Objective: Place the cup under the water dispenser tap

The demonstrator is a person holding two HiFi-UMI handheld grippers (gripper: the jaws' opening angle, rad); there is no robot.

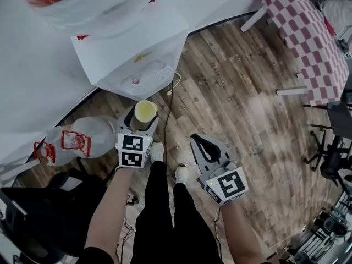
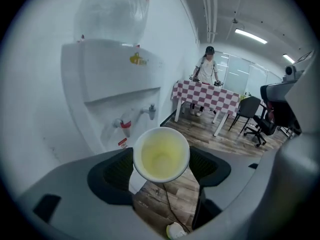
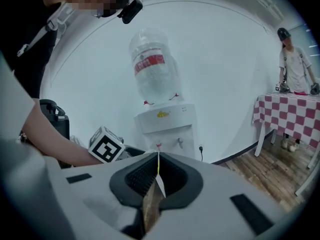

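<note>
The cup [image 2: 161, 153] sits between the jaws of the left gripper [image 2: 162, 170], whose dark pads press on its sides; its mouth faces the camera. Its inside is pale yellow, and I cannot tell whether that is a lining or a little liquid. It is held in the air in front of the water dispenser [image 2: 107, 79], short of the red-collared tap [image 2: 125, 125] and the plain tap [image 2: 150, 110], which show above and to the left of its rim. An upturned clear bottle [image 2: 115, 14] with a red label stands on the dispenser; its top is cut off in the left gripper view and its water level cannot be made out. In the head view a second clear bottle [image 1: 82, 139] with red labels lies on its side on the wooden floor [image 1: 242, 103] beside the dispenser, partly hidden by the left gripper. The right gripper [image 3: 158, 159] hangs back from the dispenser with its jaws together, only a thin slit between them. A person [image 2: 206, 74] stands behind a checked table [image 2: 210, 98] farther off.
</note>
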